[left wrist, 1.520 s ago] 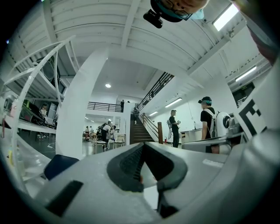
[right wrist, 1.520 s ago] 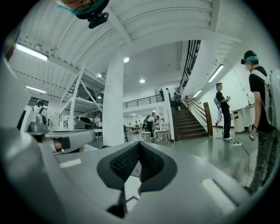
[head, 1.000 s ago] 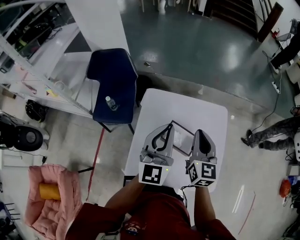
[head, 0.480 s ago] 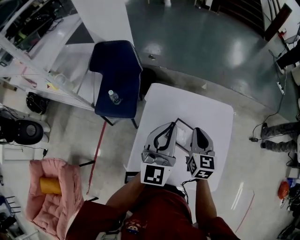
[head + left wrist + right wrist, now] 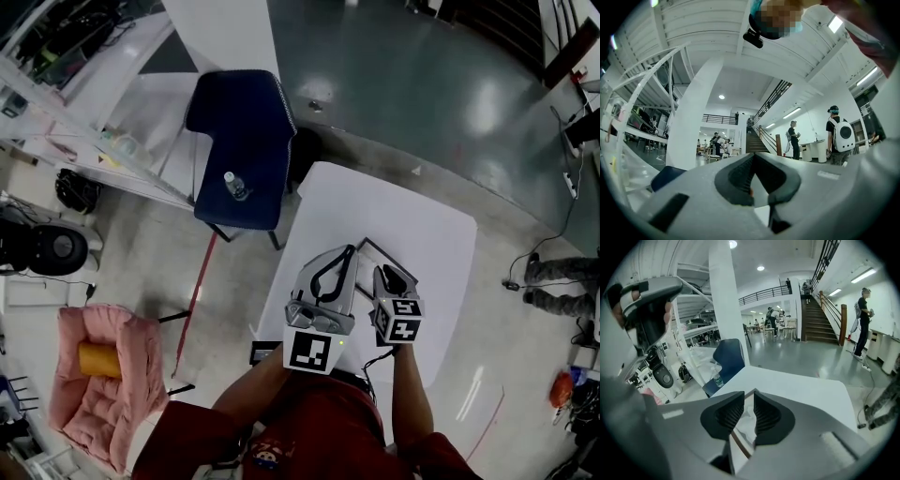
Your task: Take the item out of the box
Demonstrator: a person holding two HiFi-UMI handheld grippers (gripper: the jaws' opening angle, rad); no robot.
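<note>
Your right gripper (image 5: 749, 393) fingers (image 5: 729, 416) have just been opening to a narrow gap, gripping nothing, box (image 5: 739, 444) just beyond the tips; left gripper (image 5: 753, 155) fingers (image 5: 736, 180) closed together, empty.

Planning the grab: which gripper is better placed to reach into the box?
Right. The right gripper tilts down over the box. Its jaws have just been opening and grip nothing, and the white item shows through the gap. The left gripper points level with its jaws together.
</note>
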